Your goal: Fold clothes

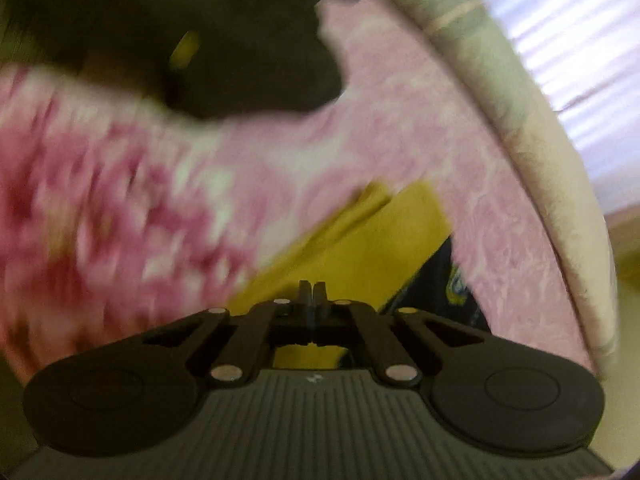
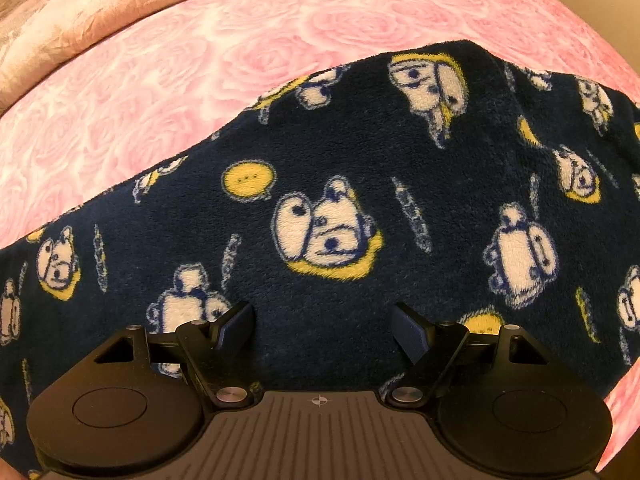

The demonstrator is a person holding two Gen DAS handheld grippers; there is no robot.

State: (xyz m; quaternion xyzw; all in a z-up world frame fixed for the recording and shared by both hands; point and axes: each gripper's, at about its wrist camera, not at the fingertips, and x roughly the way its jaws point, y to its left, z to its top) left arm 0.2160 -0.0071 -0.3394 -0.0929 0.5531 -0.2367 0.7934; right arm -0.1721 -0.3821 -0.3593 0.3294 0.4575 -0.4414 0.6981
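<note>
On the pink rose-patterned bedspread (image 2: 160, 92), a navy fleece garment printed with white cartoon dogs (image 2: 360, 152), spread flat beneath the right gripper (image 2: 324, 330), fingers wide apart, pinching nothing. In the blurred left view, left gripper (image 1: 312, 292) fingers pressed together against yellow cloth (image 1: 360, 252); whether pinched, unclear

Heavy motion blur in left view; right sharp, warmly lit, fisheye-bent edges.

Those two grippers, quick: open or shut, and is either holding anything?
Left gripper: shut, with yellow fabric around its tips; whether it is pinched cannot be told.
Right gripper: open, holding nothing, above the navy cartoon-print fleece.
</note>
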